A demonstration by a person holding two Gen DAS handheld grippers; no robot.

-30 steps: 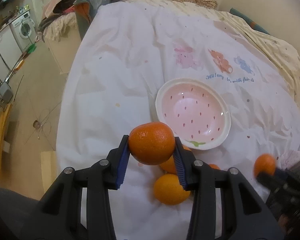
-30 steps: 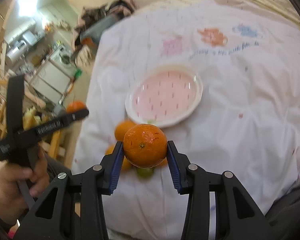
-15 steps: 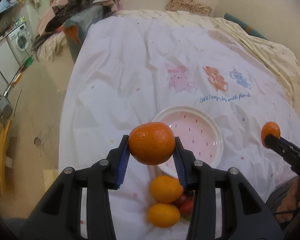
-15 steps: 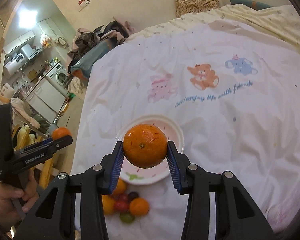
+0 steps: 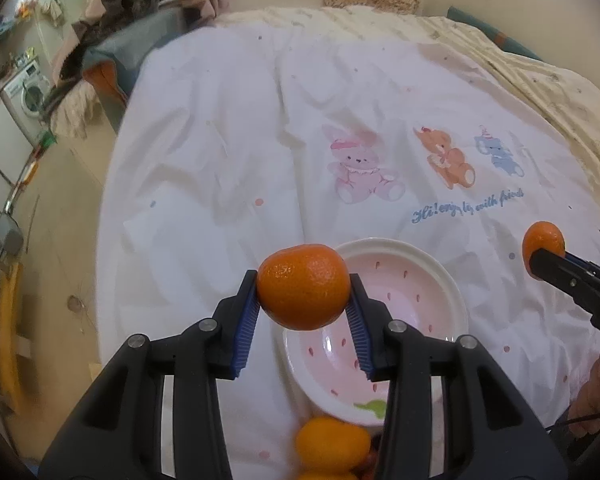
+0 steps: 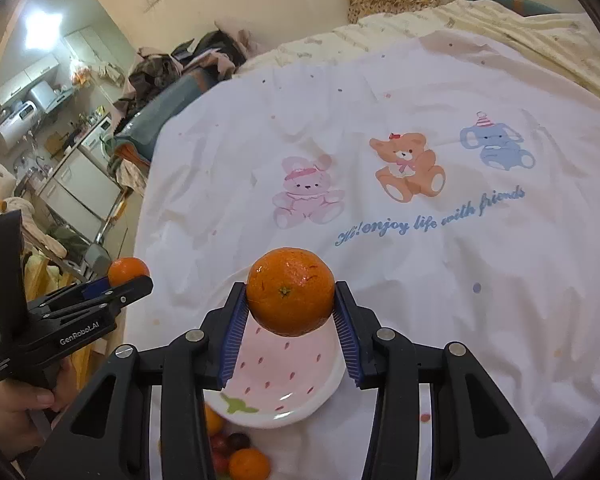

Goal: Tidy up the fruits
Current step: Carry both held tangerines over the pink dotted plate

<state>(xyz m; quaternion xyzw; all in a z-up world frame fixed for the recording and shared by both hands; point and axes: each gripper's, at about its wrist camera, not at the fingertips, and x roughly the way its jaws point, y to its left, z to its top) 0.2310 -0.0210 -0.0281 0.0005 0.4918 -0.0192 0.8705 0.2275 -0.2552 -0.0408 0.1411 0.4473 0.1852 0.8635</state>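
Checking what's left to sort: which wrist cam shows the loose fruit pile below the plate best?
Right wrist. It shows the fruit pile near the plate: an orange plus small dark red fruits, though partly behind the right gripper. The left wrist shows only a blurred orange at the frame's bottom edge.

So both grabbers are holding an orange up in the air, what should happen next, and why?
Probably lower the right gripper toward the strawberry-patterned plate and release there. Its orange already hangs above that empty plate; the left gripper and its orange can follow.
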